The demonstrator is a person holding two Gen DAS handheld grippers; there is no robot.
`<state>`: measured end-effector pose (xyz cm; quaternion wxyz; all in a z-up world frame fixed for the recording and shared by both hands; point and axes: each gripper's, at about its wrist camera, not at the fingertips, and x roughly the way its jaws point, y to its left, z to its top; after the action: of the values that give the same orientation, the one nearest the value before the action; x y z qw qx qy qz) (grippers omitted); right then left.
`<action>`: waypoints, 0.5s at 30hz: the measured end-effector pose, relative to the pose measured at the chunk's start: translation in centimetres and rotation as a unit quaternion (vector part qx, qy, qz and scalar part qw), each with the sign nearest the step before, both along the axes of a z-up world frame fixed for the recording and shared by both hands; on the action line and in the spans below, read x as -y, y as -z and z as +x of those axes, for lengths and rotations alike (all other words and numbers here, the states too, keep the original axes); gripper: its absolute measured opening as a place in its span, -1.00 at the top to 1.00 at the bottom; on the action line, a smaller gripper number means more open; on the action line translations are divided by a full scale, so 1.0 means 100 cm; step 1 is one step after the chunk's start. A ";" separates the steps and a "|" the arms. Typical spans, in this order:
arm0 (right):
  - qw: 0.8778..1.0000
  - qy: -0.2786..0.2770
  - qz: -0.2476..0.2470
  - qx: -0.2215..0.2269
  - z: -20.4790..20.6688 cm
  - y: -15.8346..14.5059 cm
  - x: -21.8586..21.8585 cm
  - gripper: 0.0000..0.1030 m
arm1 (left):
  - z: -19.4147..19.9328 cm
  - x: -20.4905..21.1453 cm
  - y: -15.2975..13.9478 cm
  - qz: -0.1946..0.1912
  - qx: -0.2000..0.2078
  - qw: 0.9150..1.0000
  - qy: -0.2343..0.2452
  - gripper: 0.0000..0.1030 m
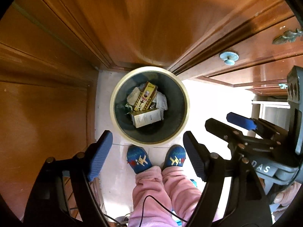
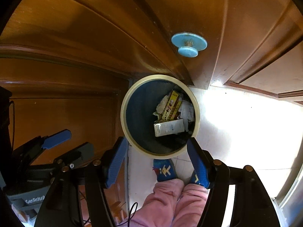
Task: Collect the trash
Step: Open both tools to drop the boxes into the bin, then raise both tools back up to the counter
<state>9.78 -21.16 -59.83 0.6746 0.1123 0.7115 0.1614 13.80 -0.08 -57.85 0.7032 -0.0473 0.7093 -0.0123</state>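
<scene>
A round trash bin with a cream rim (image 1: 186, 102) (image 2: 124, 117) stands on the pale floor in a wooden corner. Inside lie a yellow printed box (image 1: 144, 99) (image 2: 170, 106), a white carton (image 1: 147, 120) (image 2: 168, 127) and crumpled paper (image 1: 161, 100). My left gripper (image 1: 146, 152) hangs open and empty above the bin's near edge. My right gripper (image 2: 157, 158) is also open and empty above the bin; it also shows at the right of the left wrist view (image 1: 223, 122), and the left gripper shows at the left of the right wrist view (image 2: 73, 141).
Wooden cabinet doors surround the bin, with a light blue knob (image 1: 228, 57) (image 2: 189, 44) and a metal handle (image 1: 286, 36). The person's blue slippers (image 1: 139, 158) (image 2: 164, 170) and pink trousers (image 1: 164, 193) stand just before the bin. A thin cable (image 1: 151, 204) hangs near the legs.
</scene>
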 end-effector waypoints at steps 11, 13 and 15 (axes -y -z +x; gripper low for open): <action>1.000 0.011 0.006 0.010 0.025 -0.088 0.007 -0.31 | -0.012 0.008 -0.092 0.004 0.028 1.000 0.006 -0.44; 1.000 0.011 0.008 0.016 0.021 -0.114 0.008 -0.31 | -0.016 0.009 -0.120 0.003 0.041 0.999 0.009 -0.44; 1.000 0.014 0.013 0.025 0.016 -0.139 0.006 -0.31 | -0.020 0.012 -0.148 0.002 0.057 0.998 0.013 -0.44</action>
<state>11.38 -21.75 -45.91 0.6927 0.1265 0.6910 0.1637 11.75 -1.30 -43.08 0.7421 -0.0361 0.6689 -0.0230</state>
